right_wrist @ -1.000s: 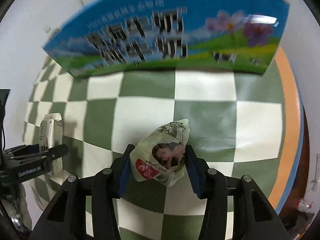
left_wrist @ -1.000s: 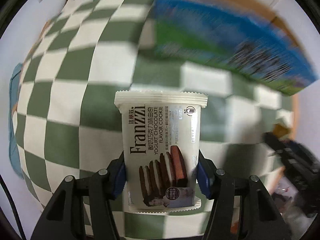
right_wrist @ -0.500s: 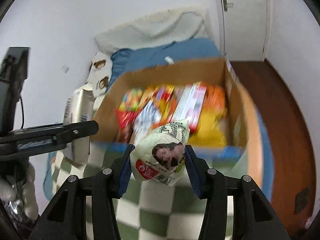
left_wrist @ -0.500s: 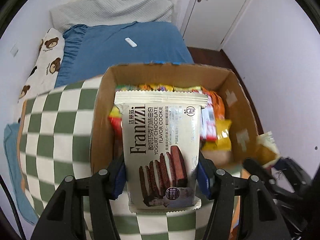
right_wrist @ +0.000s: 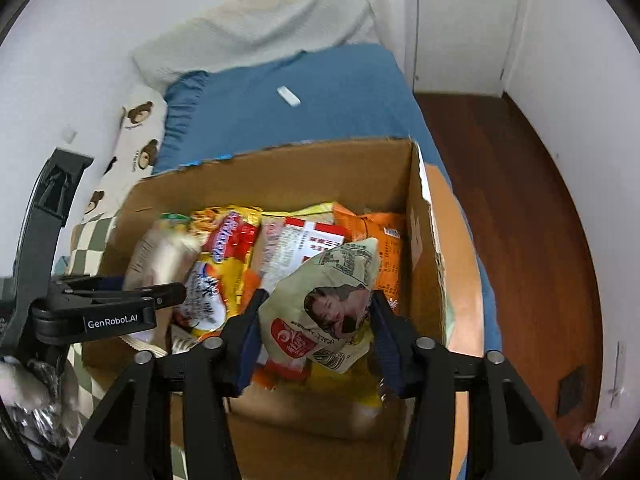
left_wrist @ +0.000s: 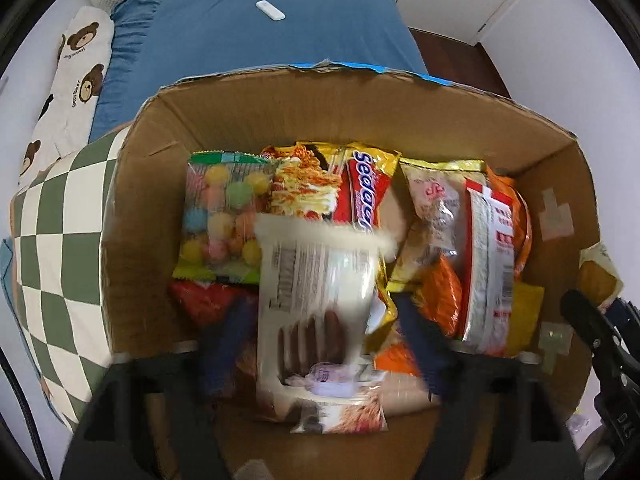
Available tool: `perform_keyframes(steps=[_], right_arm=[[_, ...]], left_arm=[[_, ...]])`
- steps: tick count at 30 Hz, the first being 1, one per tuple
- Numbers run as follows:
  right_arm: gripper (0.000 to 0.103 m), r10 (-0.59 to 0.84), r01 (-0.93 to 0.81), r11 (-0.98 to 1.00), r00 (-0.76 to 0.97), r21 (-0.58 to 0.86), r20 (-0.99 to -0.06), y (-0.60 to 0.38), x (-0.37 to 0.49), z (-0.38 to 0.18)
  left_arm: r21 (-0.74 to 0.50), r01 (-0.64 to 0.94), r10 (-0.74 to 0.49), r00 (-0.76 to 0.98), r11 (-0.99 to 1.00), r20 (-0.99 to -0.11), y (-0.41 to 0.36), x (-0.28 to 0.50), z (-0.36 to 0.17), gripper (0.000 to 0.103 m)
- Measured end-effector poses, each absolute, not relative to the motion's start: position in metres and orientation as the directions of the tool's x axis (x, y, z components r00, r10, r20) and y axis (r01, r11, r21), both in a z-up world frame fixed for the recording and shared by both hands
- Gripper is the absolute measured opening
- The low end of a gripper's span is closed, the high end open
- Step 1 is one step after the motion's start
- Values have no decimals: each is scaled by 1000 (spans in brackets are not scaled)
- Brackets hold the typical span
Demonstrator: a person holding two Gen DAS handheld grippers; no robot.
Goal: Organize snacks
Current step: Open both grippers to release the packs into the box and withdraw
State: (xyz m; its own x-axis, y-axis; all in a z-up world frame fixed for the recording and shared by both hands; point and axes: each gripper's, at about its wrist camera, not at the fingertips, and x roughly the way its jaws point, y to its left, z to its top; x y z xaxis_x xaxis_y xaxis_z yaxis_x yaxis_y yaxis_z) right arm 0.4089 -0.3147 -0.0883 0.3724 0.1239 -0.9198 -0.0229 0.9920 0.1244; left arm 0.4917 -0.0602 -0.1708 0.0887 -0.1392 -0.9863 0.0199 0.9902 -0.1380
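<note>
A cardboard box holds several snack packets. My left gripper is over it with its blue pads spread apart, and the white Franzzi cookie pack between them is blurred and free of both pads, inside the box. My right gripper is shut on a pale green snack bag with a face printed on it, held above the right side of the box. The left gripper and the cookie pack also show in the right wrist view.
The box stands on a green and white checked cloth. Behind it are a blue bed with a bear-print pillow and a small white object. A wooden floor and white door lie right.
Both grippers rose from the checked cloth to above the open box. The left gripper's pads have opened and the cookie pack is dropping. The right gripper keeps its bag.
</note>
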Motion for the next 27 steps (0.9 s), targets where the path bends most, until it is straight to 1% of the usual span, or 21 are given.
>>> perform_keyframes(steps=[1,2,3,4,6,18,27], right_arm=[[64,128,-15,991,359,131,-925,-316,413,-92],[67,126,-8,991,350,131,-928,-315,414,-96],[72,117,-5,992,345,123,-931,-315,416,-98],[85,105,-9,994,336,108,-936,-313,416,-98],[100,85,-6,996,321,87,-943,-311,415,-102],[100,29,-32,999,266,22,-964,-294,409,-116],[100,28,-29,999,284,21,-958,-292,398,-109]], left_arm=[[-136,15,-137,92,991,-986,-59,492,-172,97],[-135,15,-136,92,991,-986,-57,493,-172,97],[-134,15,-135,95,991,-986,-56,493,-172,97],[-128,17,-129,96,992,-987,-55,492,-172,97],[-111,21,-113,100,994,-989,-53,490,-171,97],[-83,7,-84,145,996,-986,-43,469,-158,97],[-79,-17,-74,205,997,-976,-35,446,-137,97]])
